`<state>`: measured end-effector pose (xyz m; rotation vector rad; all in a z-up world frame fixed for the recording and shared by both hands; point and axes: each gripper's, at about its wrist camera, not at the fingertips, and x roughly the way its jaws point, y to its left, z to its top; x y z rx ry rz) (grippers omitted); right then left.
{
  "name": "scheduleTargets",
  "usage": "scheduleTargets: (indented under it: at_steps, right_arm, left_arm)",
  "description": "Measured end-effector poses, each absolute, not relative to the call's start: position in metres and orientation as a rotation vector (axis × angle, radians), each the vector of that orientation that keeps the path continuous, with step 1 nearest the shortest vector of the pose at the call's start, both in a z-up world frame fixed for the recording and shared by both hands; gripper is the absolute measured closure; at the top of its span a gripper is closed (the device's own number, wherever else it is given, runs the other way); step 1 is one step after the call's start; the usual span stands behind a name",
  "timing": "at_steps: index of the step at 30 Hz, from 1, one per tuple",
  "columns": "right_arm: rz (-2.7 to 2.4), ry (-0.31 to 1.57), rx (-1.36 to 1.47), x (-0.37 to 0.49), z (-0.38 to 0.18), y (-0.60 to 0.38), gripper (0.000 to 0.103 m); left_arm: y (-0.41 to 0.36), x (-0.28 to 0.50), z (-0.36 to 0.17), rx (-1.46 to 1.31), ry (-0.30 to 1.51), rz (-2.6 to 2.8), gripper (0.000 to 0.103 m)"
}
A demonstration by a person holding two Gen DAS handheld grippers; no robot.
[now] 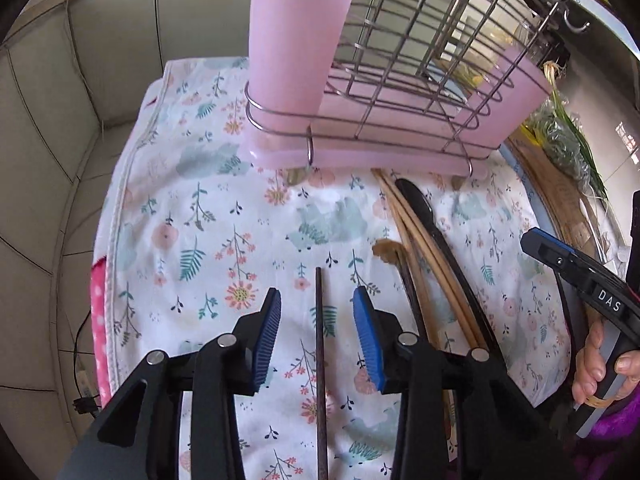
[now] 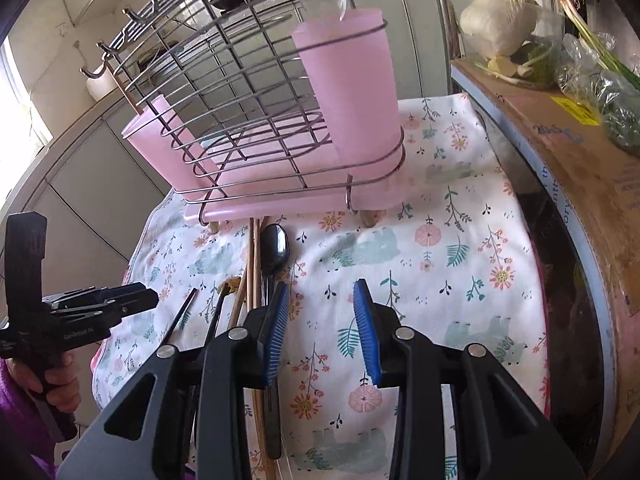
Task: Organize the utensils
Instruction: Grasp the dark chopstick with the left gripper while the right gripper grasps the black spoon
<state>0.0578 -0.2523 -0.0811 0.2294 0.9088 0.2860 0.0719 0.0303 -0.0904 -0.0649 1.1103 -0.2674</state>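
Pale cabinets (image 1: 48, 128) line the room behind a bench under a floral cloth (image 2: 460, 248). Daylight pours through a window (image 2: 16, 96) at the left; a cardboard box (image 2: 560, 152) carries greens (image 2: 616, 116).

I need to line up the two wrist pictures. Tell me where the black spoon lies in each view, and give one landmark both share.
Left wrist: the black spoon lies right of centre on the floral cloth, bowl toward the rack, beside the wooden chopsticks.
Right wrist: the black spoon lies left of centre, its handle running down behind the right gripper's left finger.
Shared landmark: the pink wire utensil rack.
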Motion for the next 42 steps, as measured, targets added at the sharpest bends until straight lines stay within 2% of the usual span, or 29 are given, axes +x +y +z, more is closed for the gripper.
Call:
scheduleTargets:
  at_steps: [9,11,12,22,25,27,29,32,42]
  right_arm:
    - [0.345,0.982,0.253,0.067,-0.098,-0.245,0.069]
    - [0.367,0.998,0.252,0.071,-0.100,-0.241,0.070]
    - [0.377,1.005,0.253,0.072,-0.100,-0.239,0.070]
    - [0.472,1.122,0.259,0.107,-0.120,-0.206,0.070]
    - [0.483,1.160,0.275,0.116,-0.130,-0.202,0.081]
    - [0.494,1.173,0.296,0.119,-0.134,-0.202,0.085]
    - [0.506,1.171,0.330,0.119,-0.135,-0.204,0.096]
    - [0.482,1.146,0.328,0.114,-0.131,-0.211,0.099]
    - [0.269,1.095,0.347,0.083,-0.122,-0.255,0.099]
  left_arm:
    - [0.013,0.090,-0.119,-0.022,1.230,-0.255,0.084]
    - [0.013,0.091,-0.121,-0.005,1.228,-0.237,0.097]
    - [0.014,0.092,-0.121,0.000,1.221,-0.231,0.099]
    - [0.023,0.089,-0.119,-0.066,1.194,-0.255,0.099]
    - [0.027,0.088,-0.117,-0.079,1.191,-0.260,0.099]
    - [0.027,0.088,-0.117,-0.088,1.188,-0.258,0.099]
    - [0.028,0.088,-0.116,-0.095,1.184,-0.256,0.099]
    - [0.029,0.087,-0.113,-0.100,1.176,-0.257,0.099]
    - [0.032,0.084,-0.110,-0.089,1.178,-0.249,0.099]
